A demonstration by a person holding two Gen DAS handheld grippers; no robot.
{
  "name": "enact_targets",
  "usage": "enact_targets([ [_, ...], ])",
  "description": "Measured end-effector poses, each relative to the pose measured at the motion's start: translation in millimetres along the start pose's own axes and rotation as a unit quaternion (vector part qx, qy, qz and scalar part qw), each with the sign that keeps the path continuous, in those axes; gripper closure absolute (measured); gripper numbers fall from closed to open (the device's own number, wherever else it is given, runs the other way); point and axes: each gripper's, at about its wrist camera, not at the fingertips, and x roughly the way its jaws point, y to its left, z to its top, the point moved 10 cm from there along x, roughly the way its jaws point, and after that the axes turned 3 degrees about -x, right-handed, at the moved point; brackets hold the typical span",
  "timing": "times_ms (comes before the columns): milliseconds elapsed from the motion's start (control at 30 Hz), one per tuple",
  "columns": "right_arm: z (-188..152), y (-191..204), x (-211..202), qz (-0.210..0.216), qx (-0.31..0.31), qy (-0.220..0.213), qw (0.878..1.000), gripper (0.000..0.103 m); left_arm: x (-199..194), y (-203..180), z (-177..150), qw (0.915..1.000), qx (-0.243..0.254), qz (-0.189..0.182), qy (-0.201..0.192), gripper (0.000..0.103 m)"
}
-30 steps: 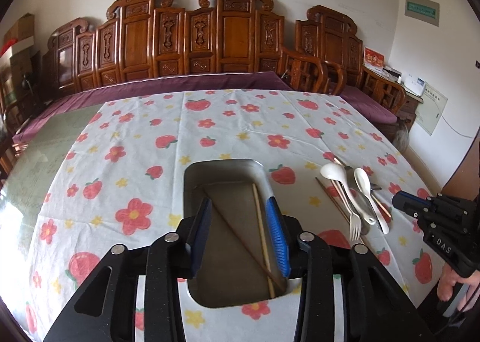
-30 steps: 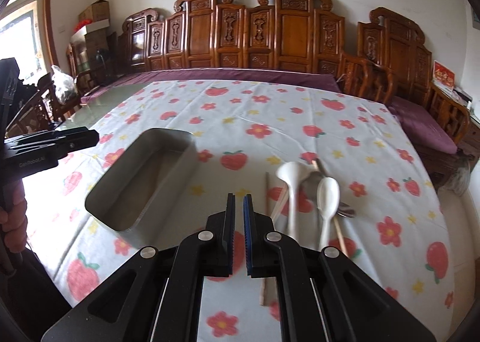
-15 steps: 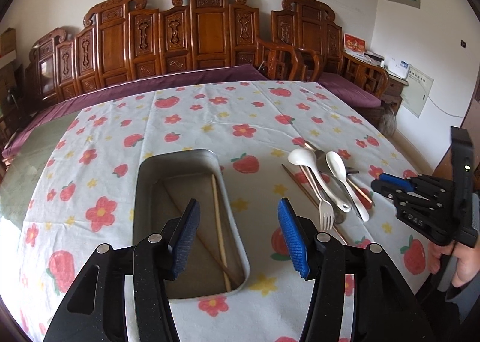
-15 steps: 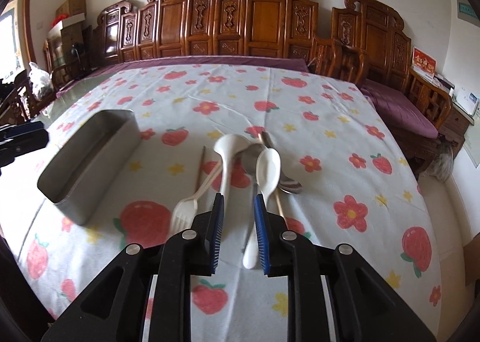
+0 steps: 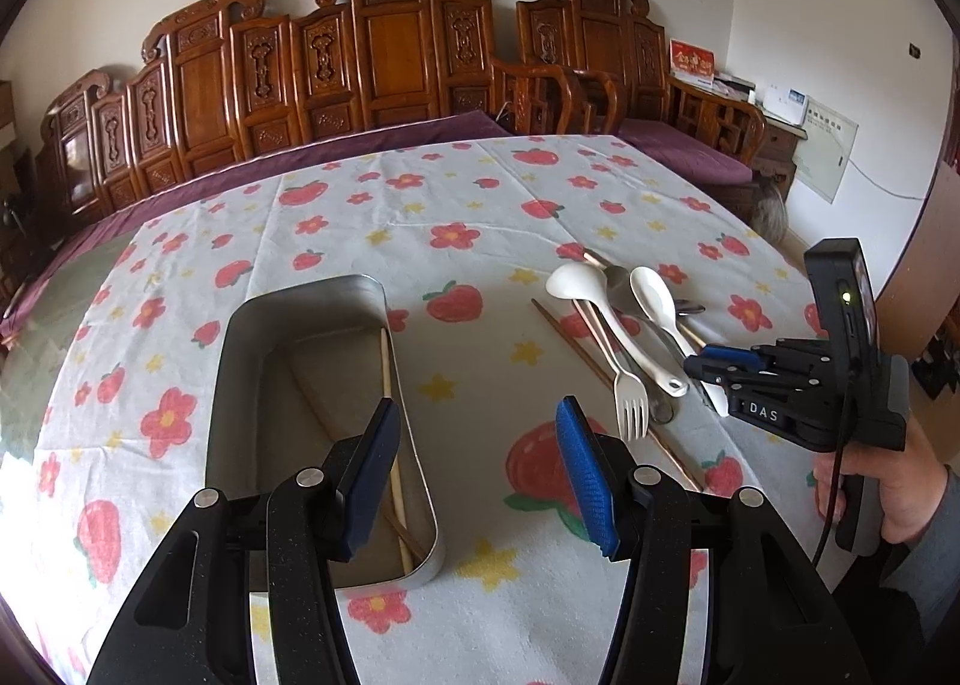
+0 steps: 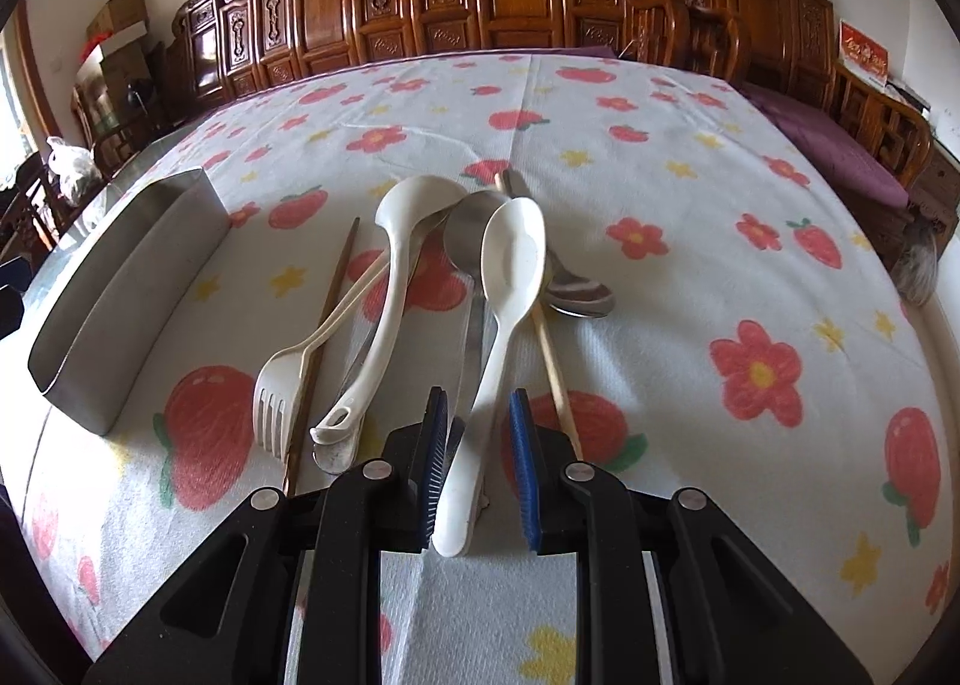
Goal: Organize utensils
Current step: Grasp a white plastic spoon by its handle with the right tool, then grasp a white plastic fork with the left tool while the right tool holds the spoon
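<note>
While the white spoon point(image 6: 510, 289) lies in the heap of utensils on the flowered worktop point(image 6: 690, 193), its handle runs between the blue pads of the right claw point(image 6: 479, 472), which is spread a little and not pinching it. Beside it lie a white ladle point(image 6: 396, 277), a white fork point(image 6: 276, 403), metal spoons point(image 6: 579, 295) and chopsticks point(image 6: 327, 319). Left of the heap stands the metal tray point(image 5: 240, 385), holding two chopsticks. Above its near end hovers the left claw point(image 5: 477, 475), spread wide and holding nothing.
</note>
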Motion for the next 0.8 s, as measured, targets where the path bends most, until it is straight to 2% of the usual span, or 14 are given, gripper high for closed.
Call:
enact_targets([
  [233,1.7,0.6,3.2,-0.006,-0.010,0.002,1.000,0.081,5.1,-9.2,-8.1,1.0000,0.002,-0.001,0.005,0.052],
  [267,1.2,1.2,2.6,-0.004,-0.013,0.002,1.000,0.088,5.9,-11.0,-9.3,1.0000,0.004,0.000,0.006,0.052],
  [400,-0.7,-0.1,-0.2,0.000,-0.011,0.006,1.000,0.090,7.1,-18.7,-11.3,0.9999,0.010,0.002,0.006,0.052],
  [467,1.0,-2.0,-5.0,0.008,-0.004,0.000,1.000,0.099,9.2,-21.2,-11.9,0.9999,0.012,0.003,0.008,0.052],
  [800,17.1,-10.5,-30.4,0.036,0.025,-0.041,0.998,0.099,18.3,-38.3,-4.2,0.9998,0.014,0.004,0.011,0.052],
])
